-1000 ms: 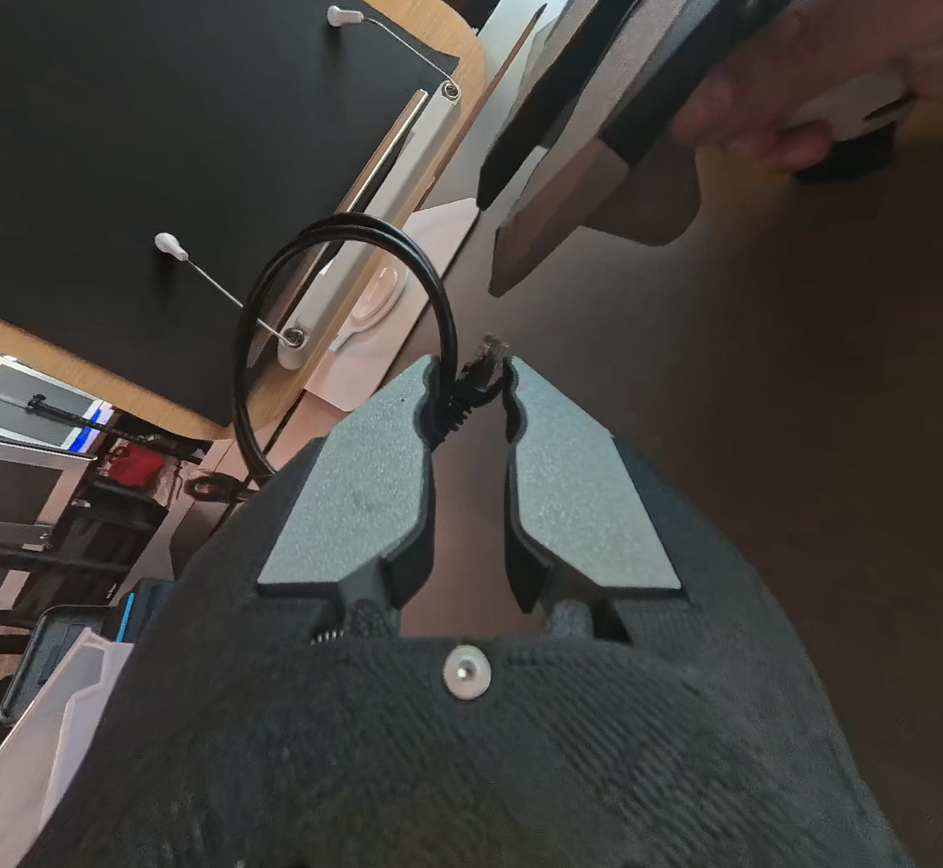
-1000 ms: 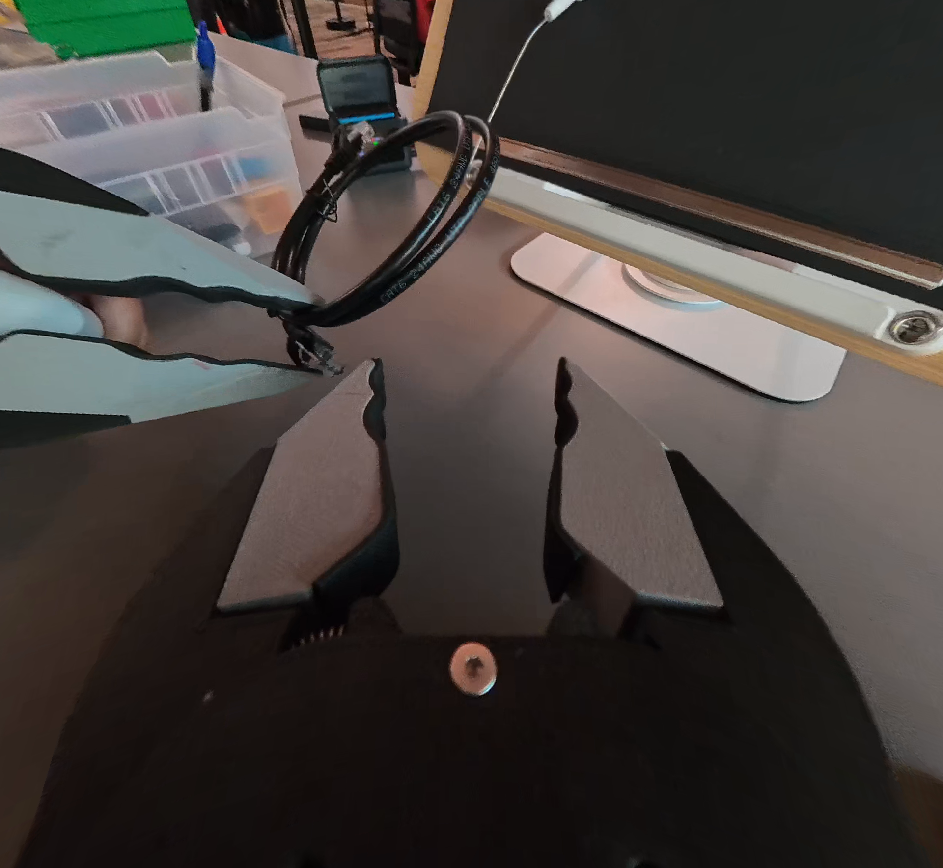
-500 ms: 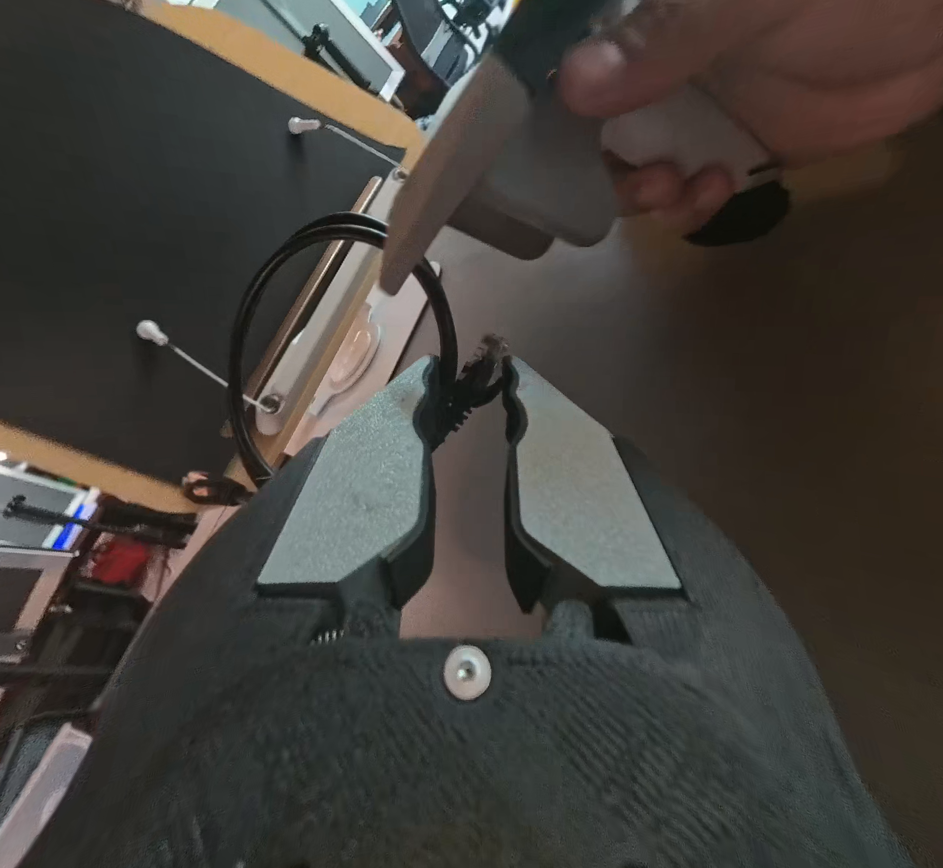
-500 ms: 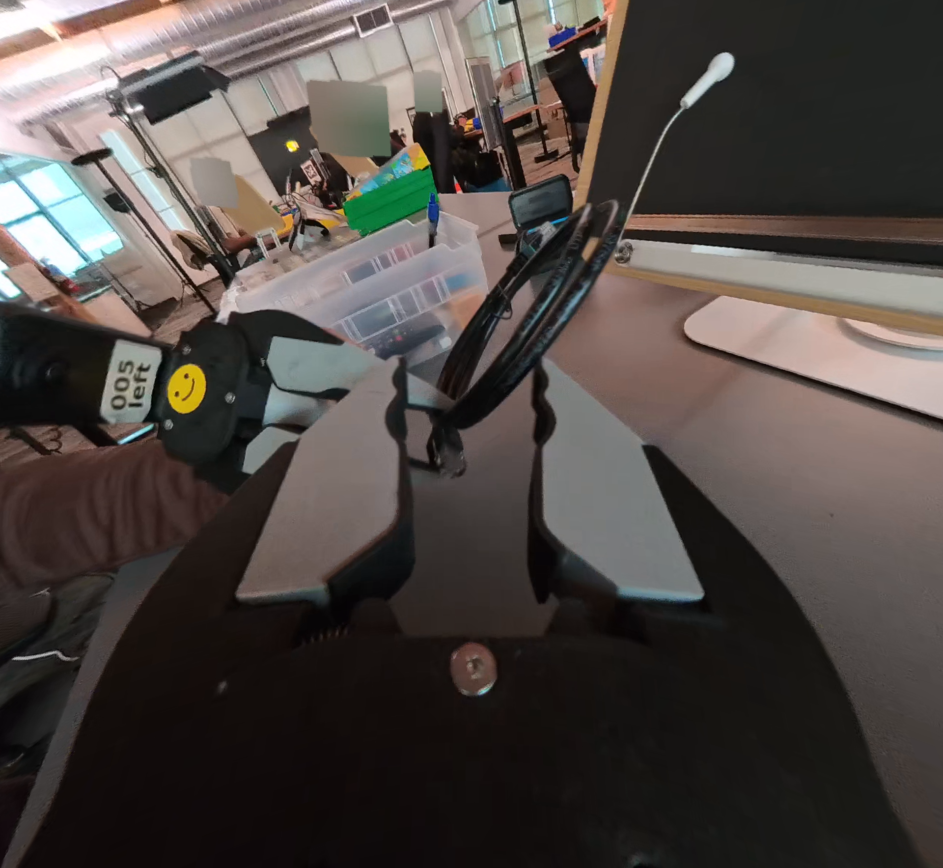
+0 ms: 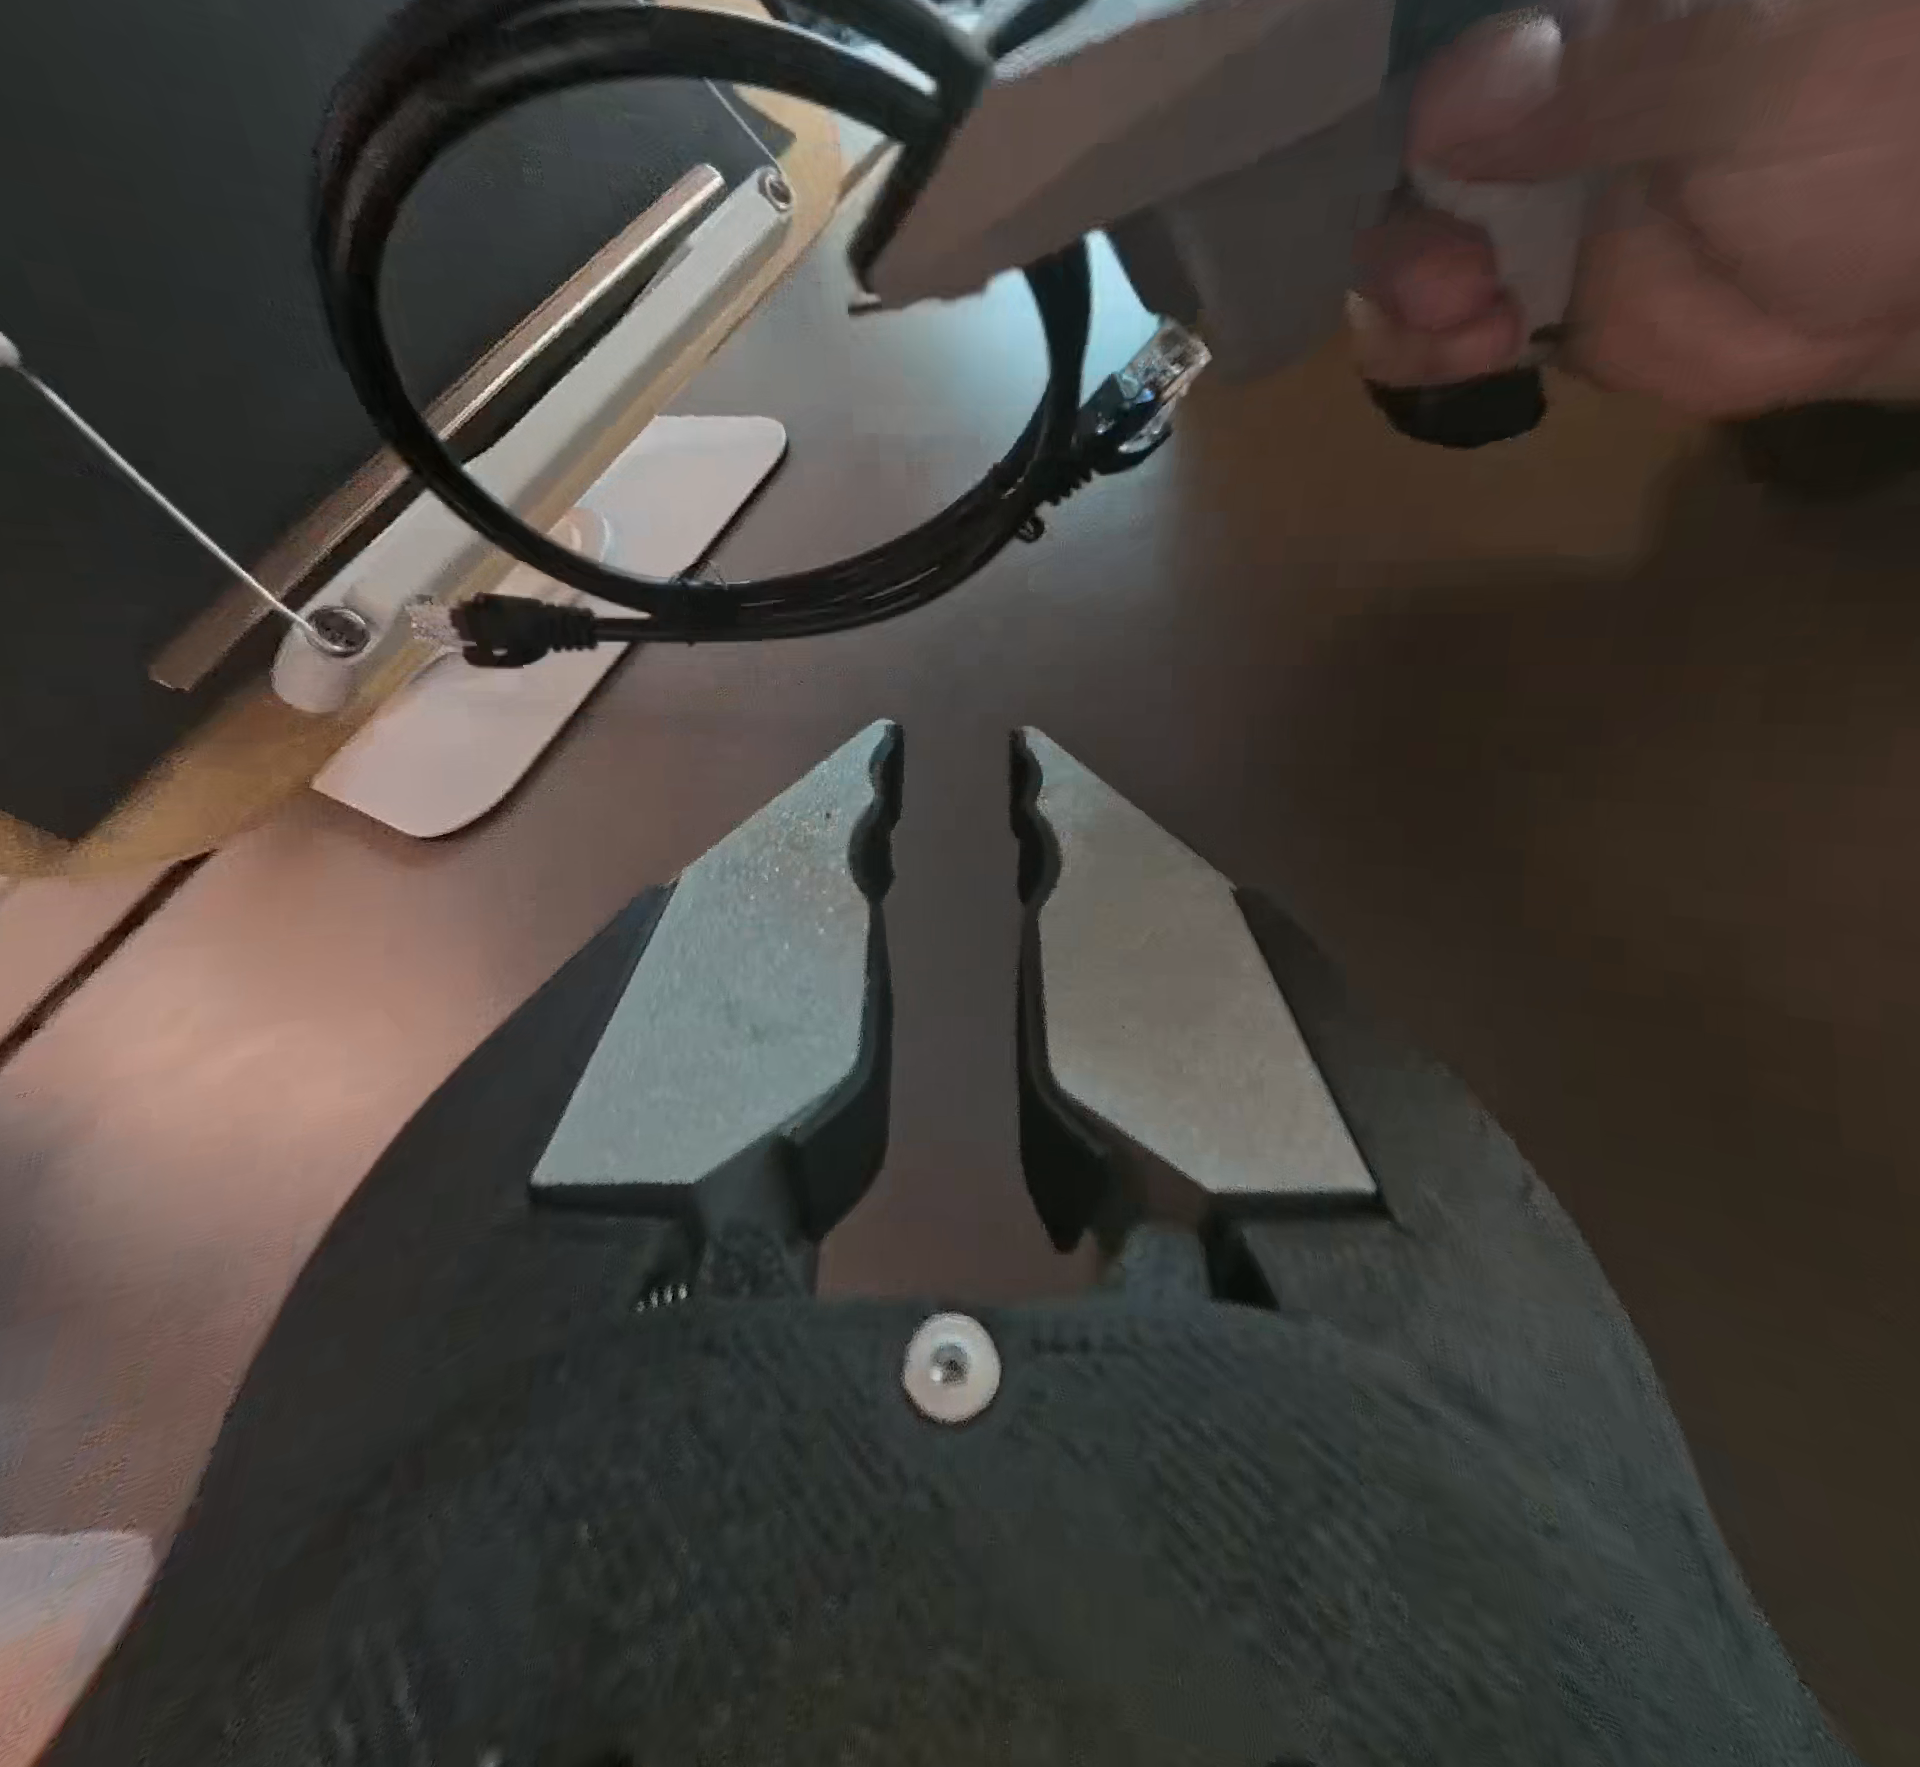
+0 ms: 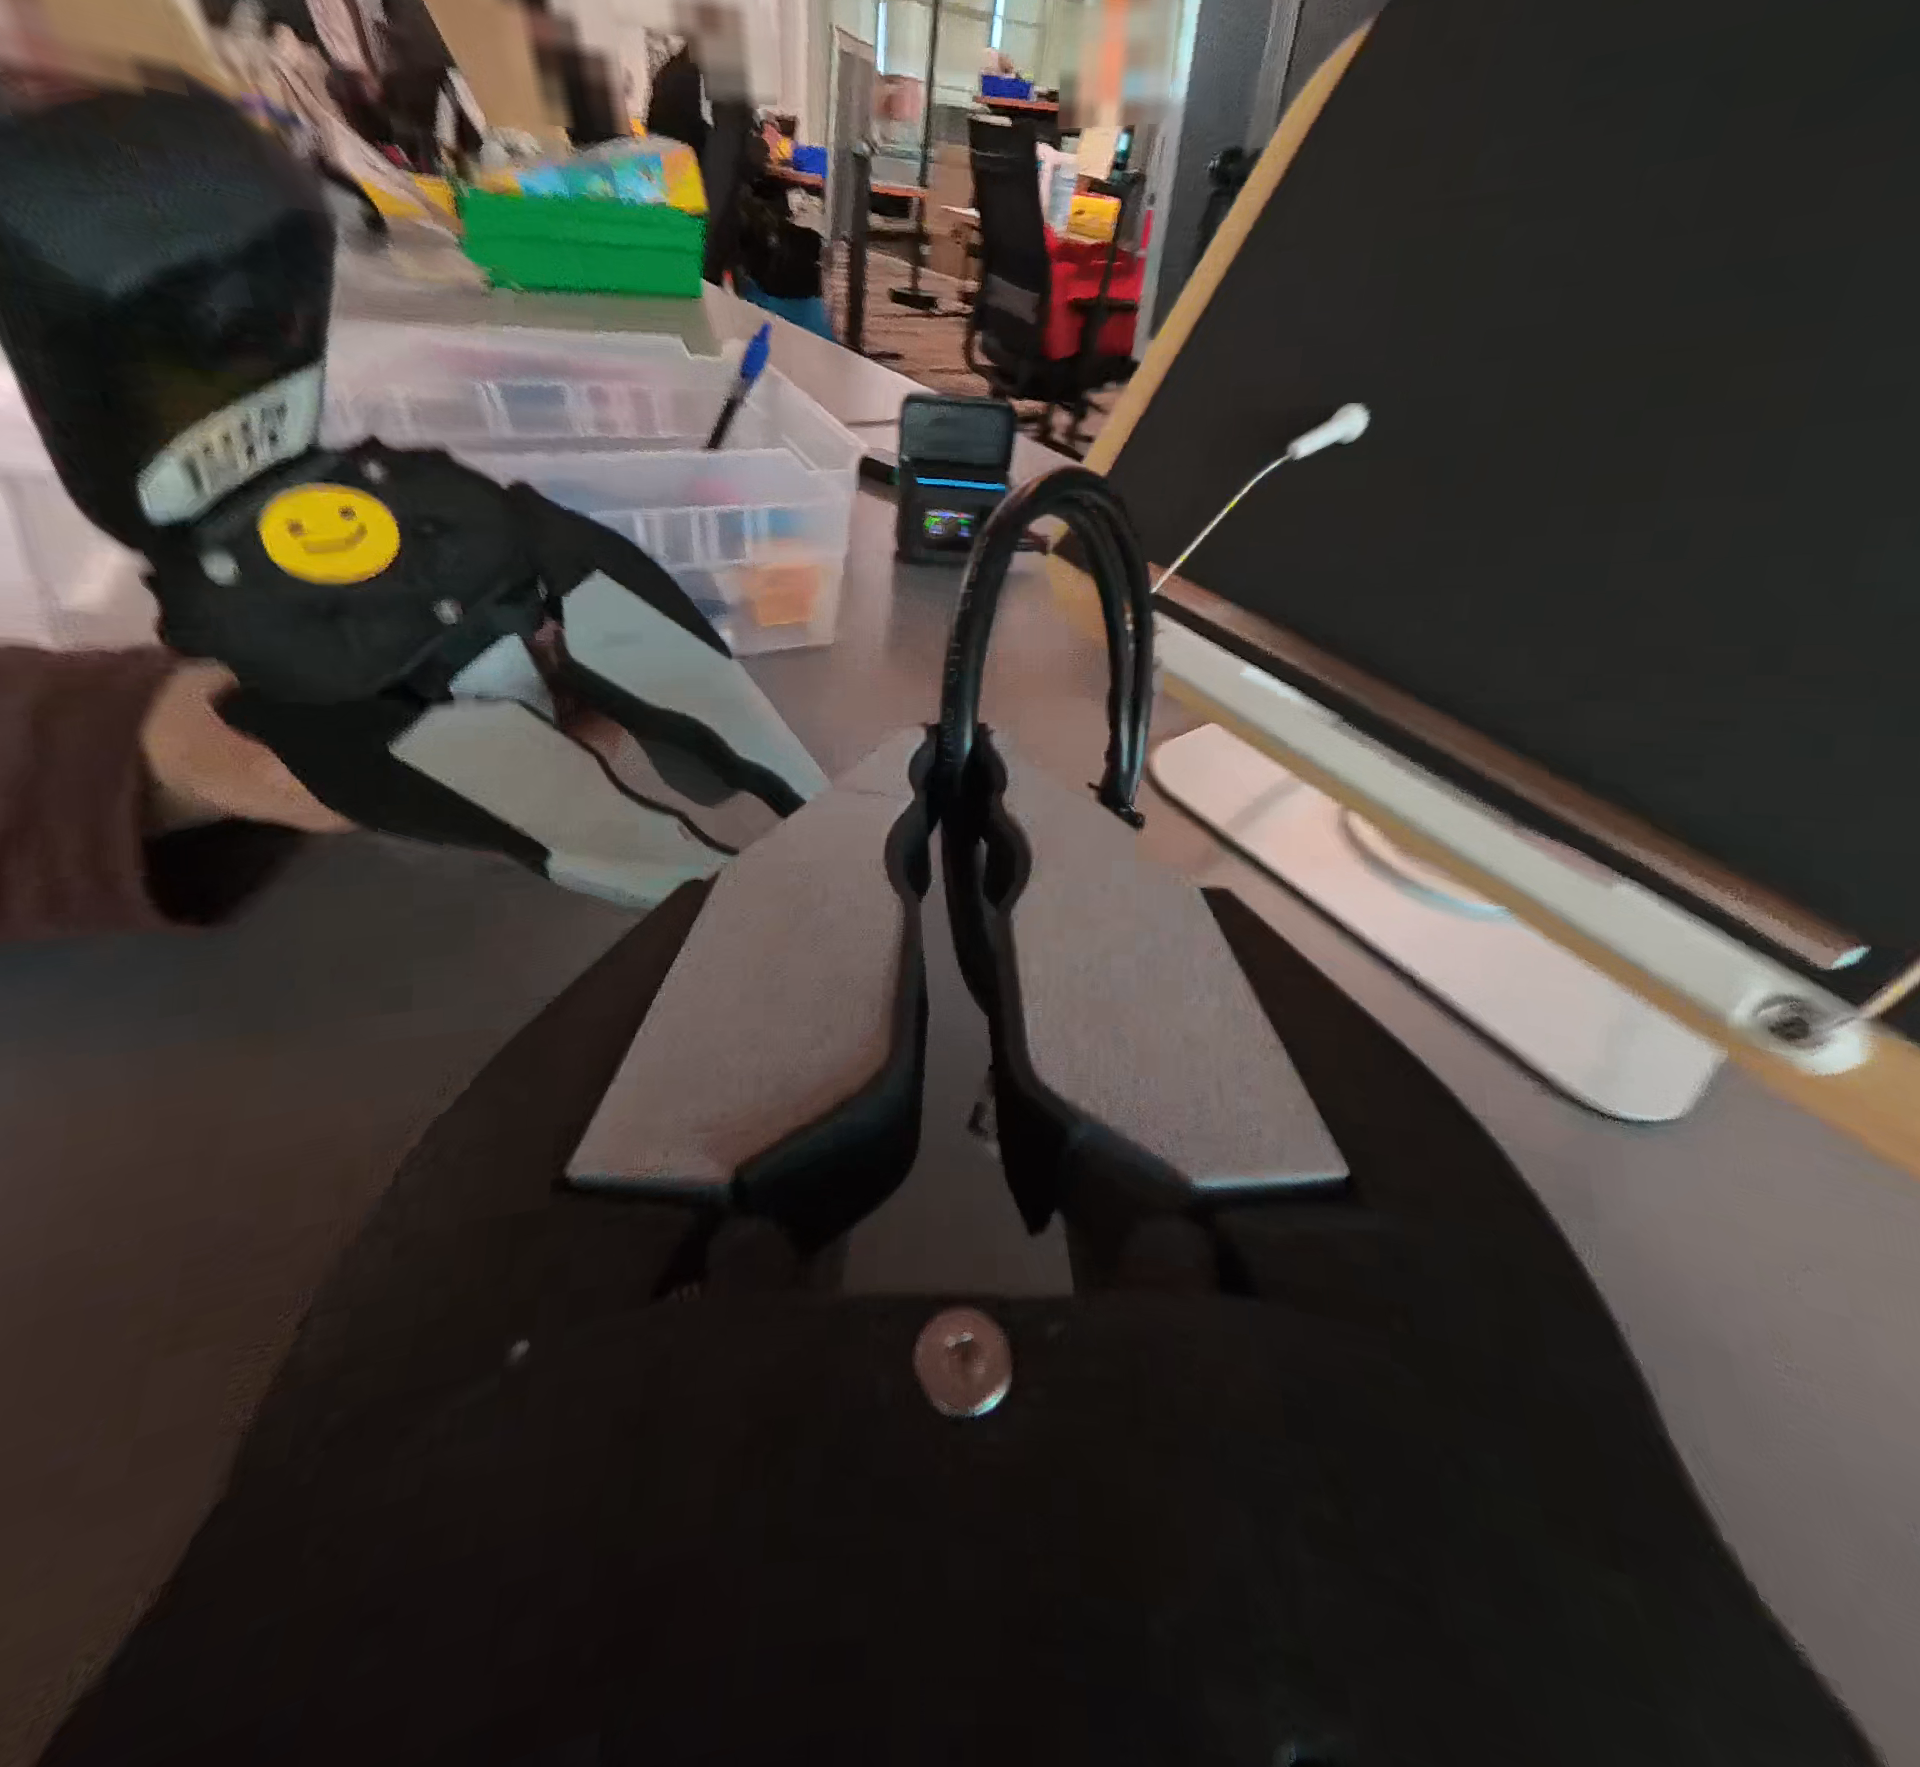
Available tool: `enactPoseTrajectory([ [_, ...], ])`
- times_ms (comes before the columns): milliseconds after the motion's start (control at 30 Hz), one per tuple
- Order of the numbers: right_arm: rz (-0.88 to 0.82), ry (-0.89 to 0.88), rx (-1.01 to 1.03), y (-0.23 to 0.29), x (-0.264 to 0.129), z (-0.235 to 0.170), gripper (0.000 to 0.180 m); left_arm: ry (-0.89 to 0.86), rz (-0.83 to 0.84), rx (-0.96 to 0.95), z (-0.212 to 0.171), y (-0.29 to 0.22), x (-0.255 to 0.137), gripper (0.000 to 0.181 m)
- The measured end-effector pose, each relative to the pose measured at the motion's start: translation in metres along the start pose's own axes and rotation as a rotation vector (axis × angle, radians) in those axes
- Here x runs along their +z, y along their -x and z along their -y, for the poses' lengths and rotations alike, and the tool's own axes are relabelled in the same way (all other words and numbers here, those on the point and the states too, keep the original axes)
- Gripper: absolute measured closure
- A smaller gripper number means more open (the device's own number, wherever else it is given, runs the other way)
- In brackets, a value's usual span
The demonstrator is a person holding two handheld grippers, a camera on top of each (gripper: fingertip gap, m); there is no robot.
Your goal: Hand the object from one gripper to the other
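Note:
A coiled black cable (image 5: 644, 579) with a plug at each end hangs above the dark table (image 5: 1507, 886). My right gripper (image 6: 956, 751) is shut on it: both pads press on the strands at the fingertips, and the loop (image 6: 1039, 496) arches up beyond them. In the left wrist view the right gripper (image 5: 1091, 159) holds the coil at upper right, a hand behind it. My left gripper (image 5: 956, 746) is open with a narrow gap and nothing between its pads; the cable hangs clear beyond its tips. It also shows at the left of the right wrist view (image 6: 727, 824).
A black monitor (image 6: 1558, 315) on a white stand (image 5: 499, 678) fills the side beyond the cable. Clear plastic bins (image 6: 675, 491), a small black device (image 6: 951, 481) and green boxes (image 6: 582, 247) stand farther back on the table.
My right gripper closed on the cable loop. The cable left my left gripper, which has drawn back from it; the coil now hangs from the right gripper alone.

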State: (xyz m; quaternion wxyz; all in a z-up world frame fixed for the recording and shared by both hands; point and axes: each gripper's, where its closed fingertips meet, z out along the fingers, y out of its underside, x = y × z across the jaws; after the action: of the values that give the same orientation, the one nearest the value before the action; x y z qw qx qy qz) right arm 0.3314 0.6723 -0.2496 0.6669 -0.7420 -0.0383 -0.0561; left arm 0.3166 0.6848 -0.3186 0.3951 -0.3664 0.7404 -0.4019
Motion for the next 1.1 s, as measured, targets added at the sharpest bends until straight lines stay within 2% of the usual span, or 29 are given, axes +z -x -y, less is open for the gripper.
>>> enactPoseTrajectory([
  [133,-0.065,0.066,-0.269,0.01,0.002,-0.002,0.179,-0.06,-0.092,-0.174,0.007,0.0,-0.005,0.147],
  [233,-0.141,0.145,-0.475,0.01,0.005,-0.013,0.179,-0.125,-0.23,-0.366,0.018,-0.007,-0.01,0.121],
  [433,-0.085,0.23,-0.682,0.03,0.012,-0.031,0.176,-0.28,-0.491,-0.713,0.039,-0.003,-0.029,0.112],
  [567,-0.093,0.242,-0.732,0.03,0.012,-0.033,0.174,-0.328,-0.569,-0.835,0.04,0.003,-0.035,0.129],
  [667,-0.125,0.251,-0.775,0.025,0.009,-0.031,0.175,-0.366,-0.596,-0.905,0.043,0.01,-0.04,0.126],
  [867,-0.128,0.272,-0.91,0.037,0.014,-0.035,0.176,-0.303,-0.601,-0.894,0.037,0.0,-0.032,0.122],
  [900,-0.135,0.279,-0.946,0.039,0.016,-0.037,0.173,-0.292,-0.598,-0.88,0.036,-0.002,-0.031,0.132],
  [933,-0.139,0.288,-0.979,0.04,0.017,-0.038,0.171,-0.282,-0.588,-0.851,0.034,-0.004,-0.03,0.154],
  [1000,-0.128,0.308,-0.99,0.043,0.02,-0.044,0.167,-0.285,-0.581,-0.784,0.036,-0.007,-0.033,0.163],
  [1100,-0.017,0.303,-0.792,0.054,0.022,-0.053,0.16,-0.263,-0.52,-0.653,0.036,-0.01,-0.033,0.172],
])
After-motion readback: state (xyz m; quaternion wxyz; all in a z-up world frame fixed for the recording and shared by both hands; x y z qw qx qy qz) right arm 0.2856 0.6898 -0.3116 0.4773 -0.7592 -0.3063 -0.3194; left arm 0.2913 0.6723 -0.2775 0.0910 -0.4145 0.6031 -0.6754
